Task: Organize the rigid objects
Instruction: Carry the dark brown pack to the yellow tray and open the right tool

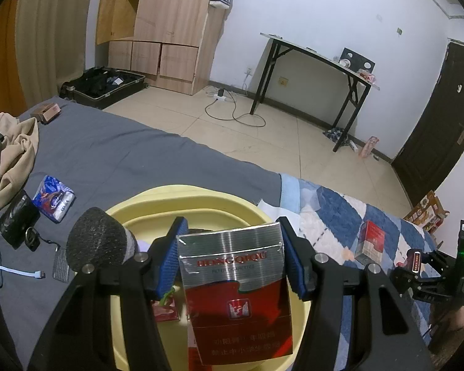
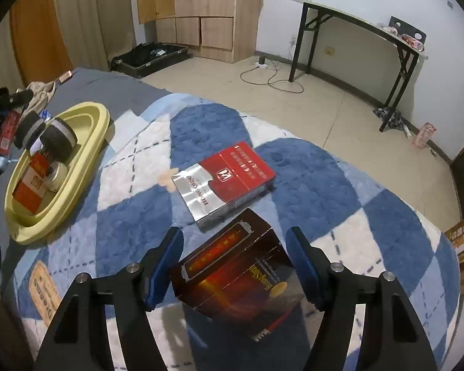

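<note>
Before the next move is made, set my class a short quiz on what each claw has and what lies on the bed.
1. True or false: the left claw grips a red-and-silver pack above the yellow basin.
2. What lies on the blue-and-white blanket just ahead of the right claw? A) a second red-and-silver pack B) a spoon C) a cup
3. What colour is the tilted pack between the right claw's pads?
Key: 1 true; 2 A; 3 dark brown.
</note>
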